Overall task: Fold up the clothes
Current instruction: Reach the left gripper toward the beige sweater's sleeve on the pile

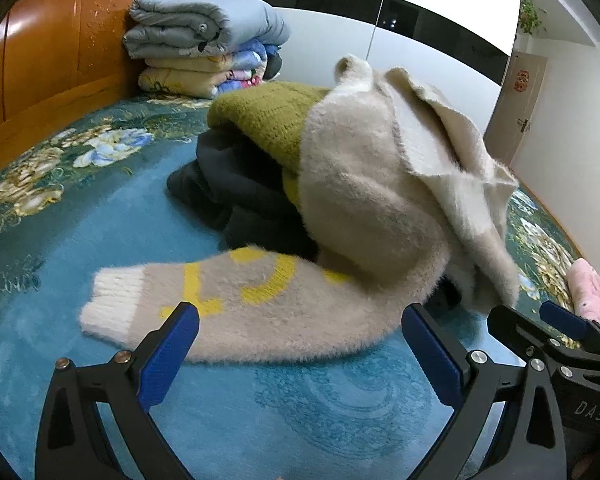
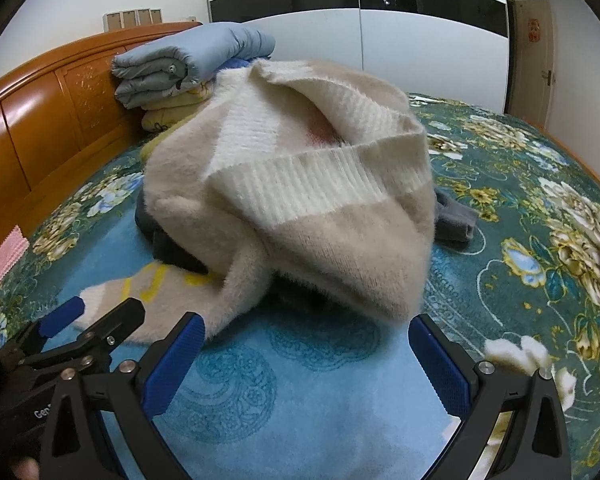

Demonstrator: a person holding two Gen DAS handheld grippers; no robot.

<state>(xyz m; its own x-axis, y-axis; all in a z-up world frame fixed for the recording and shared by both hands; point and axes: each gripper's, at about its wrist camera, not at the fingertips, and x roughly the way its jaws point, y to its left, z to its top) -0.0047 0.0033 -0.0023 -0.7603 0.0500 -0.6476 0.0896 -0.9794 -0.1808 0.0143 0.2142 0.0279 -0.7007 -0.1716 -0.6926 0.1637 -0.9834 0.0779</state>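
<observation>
The left claw (image 1: 300, 322) has matte black arms, ribbed blue pads and silver screws. The right claw (image 2: 306, 336) matches it, and white lettering reading "DAS" marks its black body in the left wrist view.

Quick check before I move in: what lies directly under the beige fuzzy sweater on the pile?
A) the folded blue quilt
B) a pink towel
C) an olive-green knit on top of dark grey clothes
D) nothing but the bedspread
C: in the left wrist view the olive-green knit and dark grey clothes stick out from beneath the beige sweater.
</observation>
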